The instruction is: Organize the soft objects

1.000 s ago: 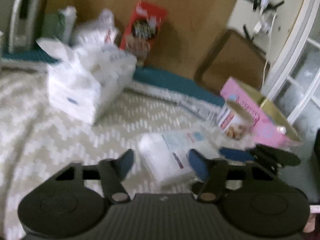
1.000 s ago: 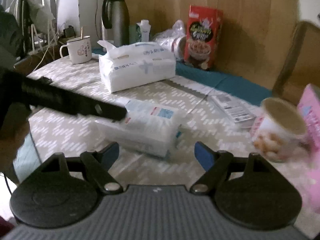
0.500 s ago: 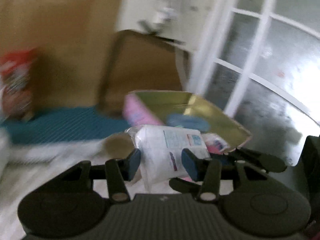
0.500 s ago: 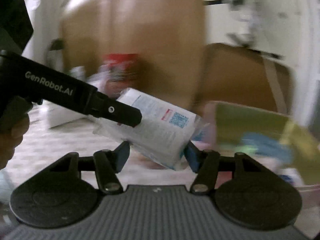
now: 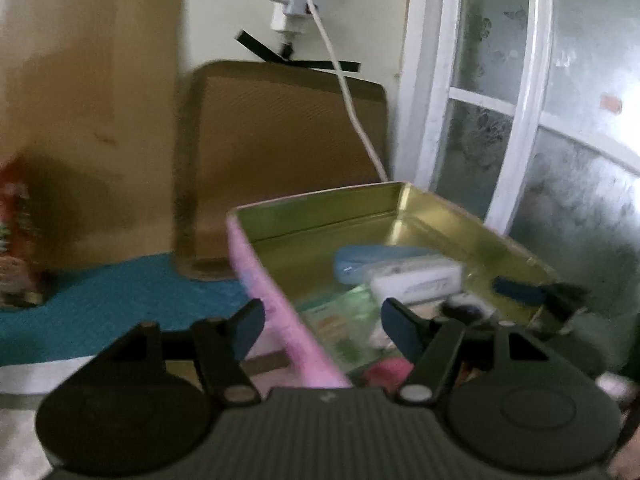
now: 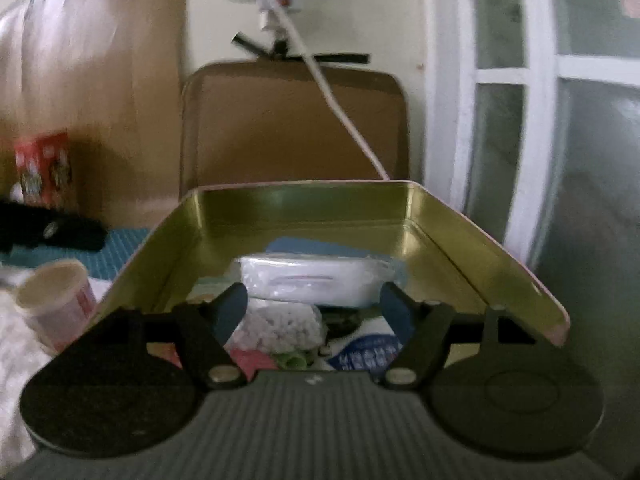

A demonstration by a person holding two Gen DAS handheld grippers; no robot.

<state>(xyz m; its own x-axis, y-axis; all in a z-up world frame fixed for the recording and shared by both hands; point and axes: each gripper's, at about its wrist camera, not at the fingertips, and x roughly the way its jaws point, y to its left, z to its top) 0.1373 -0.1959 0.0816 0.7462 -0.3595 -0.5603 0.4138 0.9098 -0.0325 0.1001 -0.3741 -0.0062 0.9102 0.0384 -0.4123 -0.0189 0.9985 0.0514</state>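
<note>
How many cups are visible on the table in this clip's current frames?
1: a paper cup stands on the table left of the pink tin in the right wrist view. The left wrist view shows none; others may be out of frame.

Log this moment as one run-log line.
left gripper: open, empty, straddling tin's pink wall | right gripper: open, over tin | white soft pack: inside tin, atop other items | step: pack placed

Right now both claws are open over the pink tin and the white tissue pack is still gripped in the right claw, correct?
Not quite. The right claw is open and holds nothing; the white tissue pack lies inside the pink tin, as the right wrist view shows. The left claw is open too.
</note>
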